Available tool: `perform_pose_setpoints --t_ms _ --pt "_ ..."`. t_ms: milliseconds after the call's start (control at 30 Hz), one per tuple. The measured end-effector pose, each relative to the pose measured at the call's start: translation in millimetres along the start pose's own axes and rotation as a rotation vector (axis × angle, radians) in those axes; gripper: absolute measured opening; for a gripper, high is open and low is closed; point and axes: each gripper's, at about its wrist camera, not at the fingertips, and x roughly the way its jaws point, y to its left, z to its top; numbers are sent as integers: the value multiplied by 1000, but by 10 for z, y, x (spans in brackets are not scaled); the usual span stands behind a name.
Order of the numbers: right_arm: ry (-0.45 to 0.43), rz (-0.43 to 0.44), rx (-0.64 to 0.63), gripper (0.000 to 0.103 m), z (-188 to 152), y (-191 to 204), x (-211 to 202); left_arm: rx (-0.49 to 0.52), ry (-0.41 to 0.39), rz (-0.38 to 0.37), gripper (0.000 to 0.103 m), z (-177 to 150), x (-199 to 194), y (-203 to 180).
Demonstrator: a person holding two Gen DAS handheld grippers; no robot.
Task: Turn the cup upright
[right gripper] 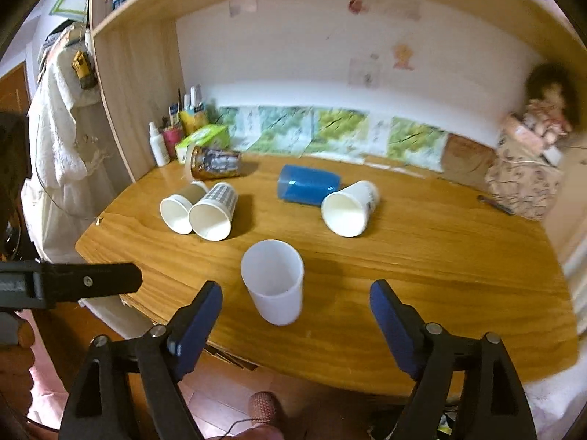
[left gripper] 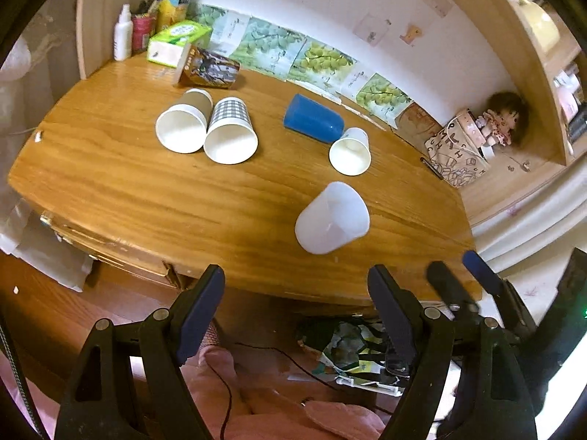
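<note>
Your left gripper point(left gripper: 296, 295) and right gripper point(right gripper: 295, 306) both hang released. The white cup point(right gripper: 273, 280) stands upright on the surface point(right gripper: 440, 256), nearer you than the blue cup point(right gripper: 306, 183).

Upright cup point(right gripper: 273, 280) stands near the worktop point(right gripper: 440, 275) front edge. Behind it to the left, two paper cups point(right gripper: 198, 214) lie side by side, touching. Behind right, tumbler point(right gripper: 306, 184) lies touching another paper cup point(right gripper: 348, 207). Printed cup point(right gripper: 214, 163) lies far back left, before tissue box point(right gripper: 203, 139).
</note>
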Motion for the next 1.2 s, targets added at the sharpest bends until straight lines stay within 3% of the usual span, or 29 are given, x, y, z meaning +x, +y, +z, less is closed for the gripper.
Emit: perform_pose_setpoints --t_ms 200,300,433,700,833,1033,1100,1200 --pt "-25 -40 96 85 -216 -128 -547 52 -69 32 83 -220 -288 -190" --pt "-49 -60 123 85 -300 -157 -821 91 -68 49 83 -274 -381 -323" --pt "-89 -37 192 85 -378 -198 -1133 98 -113 46 83 -383 -581 -469" --pt "-173 62 305 86 -473 -242 -1635 183 -275 122 83 -629 -959 -755" --pt "-204 58 304 86 -470 -203 -1819 203 -346 143 84 -640 -1079 -817" --pt "-298 -9 244 86 -482 -69 -2085 219 -460 173 92 -732 -1268 -838" --pt "-323 -38 234 86 -488 -29 -2140 219 -500 184 101 -749 -1325 -837" --pt "-346 -48 228 87 -493 -9 -2188 232 -544 192 102 -791 -1381 -869"
